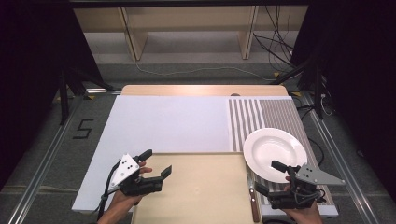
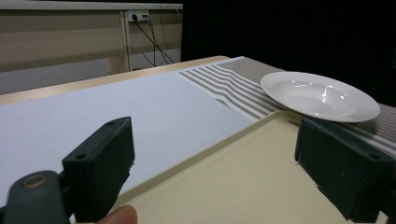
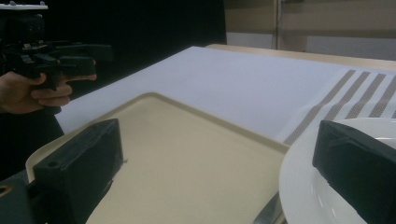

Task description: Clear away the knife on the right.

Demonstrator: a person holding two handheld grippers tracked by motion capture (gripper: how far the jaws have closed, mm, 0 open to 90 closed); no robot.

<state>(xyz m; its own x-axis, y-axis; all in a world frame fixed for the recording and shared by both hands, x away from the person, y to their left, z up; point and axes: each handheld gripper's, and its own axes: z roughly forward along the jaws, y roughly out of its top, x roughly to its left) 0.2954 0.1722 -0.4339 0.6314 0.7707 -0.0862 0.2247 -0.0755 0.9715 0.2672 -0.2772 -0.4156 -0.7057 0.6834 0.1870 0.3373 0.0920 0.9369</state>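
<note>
Black curtains close off both sides of the room, and a pale wooden shelf frame with trailing cables stands against the back wall, behind a long surface [image 1: 163,122] covered in white sheeting. A striped grey-and-white placemat [image 1: 261,114] lies along its far right side, and a white plate [image 1: 274,148] rests on it, the near-left rim just overhanging the corner of a cream tray [image 1: 196,186] set squarely in front of the person. A wooden-handled knife [image 1: 253,198] lies along the tray's right edge, blade pointing away towards the plate, as if laid ready as part of a place setting.

The left tongs [image 1: 156,164] hover over the tray's left corner with jaws spread wide and nothing between them; the left gripper view looks across the tray towards the plate. The right tongs [image 1: 268,177] hang beside the plate's near rim, just right of the knife, likewise fully apart and gripping nothing; in the right gripper view one jaw stands in front of the plate's rim and the other over the tray. Neither pair touches anything I can see. With the plate and knife sitting closest to the right hand [image 1: 301,205], that hand seems placed to take up one of them, while the left [image 1: 122,198] appears to wait at the tray.
</note>
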